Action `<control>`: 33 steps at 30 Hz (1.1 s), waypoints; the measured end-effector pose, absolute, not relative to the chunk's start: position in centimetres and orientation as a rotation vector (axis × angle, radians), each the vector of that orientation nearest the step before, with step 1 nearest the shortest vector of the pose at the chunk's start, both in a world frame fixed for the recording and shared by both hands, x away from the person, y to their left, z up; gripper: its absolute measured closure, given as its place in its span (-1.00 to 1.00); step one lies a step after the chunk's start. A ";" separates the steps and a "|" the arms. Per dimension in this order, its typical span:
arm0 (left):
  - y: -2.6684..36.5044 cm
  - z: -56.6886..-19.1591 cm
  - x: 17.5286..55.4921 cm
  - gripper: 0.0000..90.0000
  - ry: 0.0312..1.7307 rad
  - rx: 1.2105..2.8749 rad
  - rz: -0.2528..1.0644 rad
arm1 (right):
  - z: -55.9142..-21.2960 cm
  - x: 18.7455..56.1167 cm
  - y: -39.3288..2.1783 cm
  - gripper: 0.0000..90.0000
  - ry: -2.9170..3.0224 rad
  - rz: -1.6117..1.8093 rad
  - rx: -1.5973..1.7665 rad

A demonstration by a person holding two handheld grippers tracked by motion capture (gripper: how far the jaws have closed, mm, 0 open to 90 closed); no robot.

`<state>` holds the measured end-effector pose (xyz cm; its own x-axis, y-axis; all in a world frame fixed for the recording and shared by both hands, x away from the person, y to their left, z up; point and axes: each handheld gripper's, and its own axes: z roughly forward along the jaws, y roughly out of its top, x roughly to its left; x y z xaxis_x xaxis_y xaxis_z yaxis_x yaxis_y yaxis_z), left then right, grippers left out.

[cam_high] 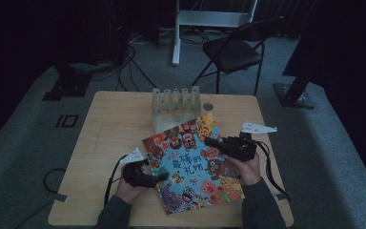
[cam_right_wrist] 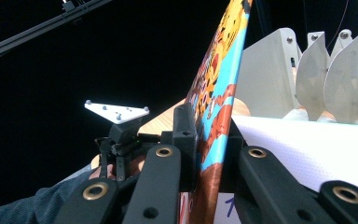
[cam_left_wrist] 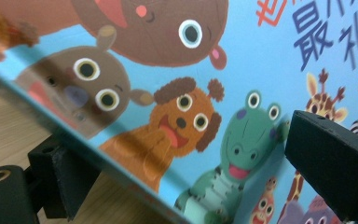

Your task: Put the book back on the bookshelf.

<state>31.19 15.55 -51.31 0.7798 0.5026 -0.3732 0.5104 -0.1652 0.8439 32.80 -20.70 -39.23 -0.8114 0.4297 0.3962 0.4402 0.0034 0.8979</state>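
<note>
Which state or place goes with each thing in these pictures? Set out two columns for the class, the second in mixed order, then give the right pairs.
Things:
1. left gripper
2. right gripper
3. rack
4. chair

States or places:
A. on the floor beyond the table
B. jaws clamped on the book's edge
C. at the table's far edge, behind the book
D. jaws apart, one above and one below the book's edge

The book is the picture book with cartoon animals; the table is wooden.

Pairs: 1-D, 2-B, 3-C, 4-A
</note>
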 end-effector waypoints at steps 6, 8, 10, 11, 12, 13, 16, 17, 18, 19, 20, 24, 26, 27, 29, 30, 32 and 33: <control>15.2 -51.0 31.6 -0.76 0.792 1.765 -0.051 | -39.5 33.1 -21.1 0.84 -2.206 -1.997 -0.949; 15.5 -50.9 31.8 -0.67 0.804 1.736 -0.066 | -39.5 33.2 -21.3 0.84 -2.193 -2.006 -0.948; 15.6 -50.7 32.0 -0.63 0.802 1.744 -0.062 | -39.6 33.3 -21.3 0.83 -2.193 -2.014 -0.939; 15.6 -50.5 31.9 -0.62 0.806 1.748 -0.056 | -39.6 33.4 -21.4 0.83 -2.199 -2.014 -0.929; 15.7 -50.4 31.9 -0.60 0.801 1.755 -0.044 | -39.6 33.6 -21.4 0.82 -2.204 -2.006 -0.919; 15.8 -50.2 31.8 -0.58 0.798 1.759 -0.035 | -39.6 33.7 -21.5 0.82 -2.211 -1.996 -0.910; 16.2 -49.8 31.6 -0.46 0.791 1.750 -0.002 | -39.8 34.1 -21.7 0.76 -2.249 -1.969 -0.879; 16.4 -49.6 31.6 -0.41 0.792 1.746 0.010 | -39.8 34.1 -21.6 0.71 -2.284 -1.953 -0.880; 16.5 -49.5 31.6 -0.39 0.793 1.751 0.022 | -39.8 34.2 -21.4 0.66 -2.330 -1.932 -0.884; 16.5 -49.5 31.6 -0.39 0.793 1.751 0.022 | -39.8 34.2 -21.3 0.63 -2.363 -1.924 -0.884; 16.6 -49.3 31.6 -0.39 0.796 1.755 0.036 | -39.8 34.2 -21.1 0.59 -2.391 -1.918 -0.885; 16.9 -49.0 31.5 -0.33 0.796 1.743 0.052 | -39.1 34.0 -20.2 0.32 -2.565 -1.864 -0.903; 17.3 -48.4 31.3 -0.20 0.785 1.720 0.094 | -38.9 34.0 -20.0 0.14 -2.663 -1.807 -0.991; 17.3 -48.4 31.3 -0.18 0.785 1.720 0.094 | -38.9 34.0 -20.0 0.14 -2.674 -1.804 -0.986; 17.5 -47.7 31.0 -0.11 0.776 1.710 0.144 | -39.2 34.1 -20.2 0.10 -2.661 -1.813 -0.993; 17.5 -47.5 30.9 -0.07 0.769 1.708 0.161 | -39.4 34.0 -20.2 0.07 -2.674 -1.816 -0.999; 17.7 -46.9 30.6 0.02 0.750 1.699 0.202 | -39.6 34.1 -20.2 0.02 -2.697 -1.786 -1.024; 17.7 -46.5 30.5 0.09 0.740 1.697 0.218 | -39.9 34.2 -20.1 -0.04 -2.703 -1.765 -1.045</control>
<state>30.46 17.69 -46.54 0.7793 0.5778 -0.2426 0.3536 -0.0859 0.9314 34.16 -20.10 -39.86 -0.7819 0.6123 0.1172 0.3536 0.2809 0.8922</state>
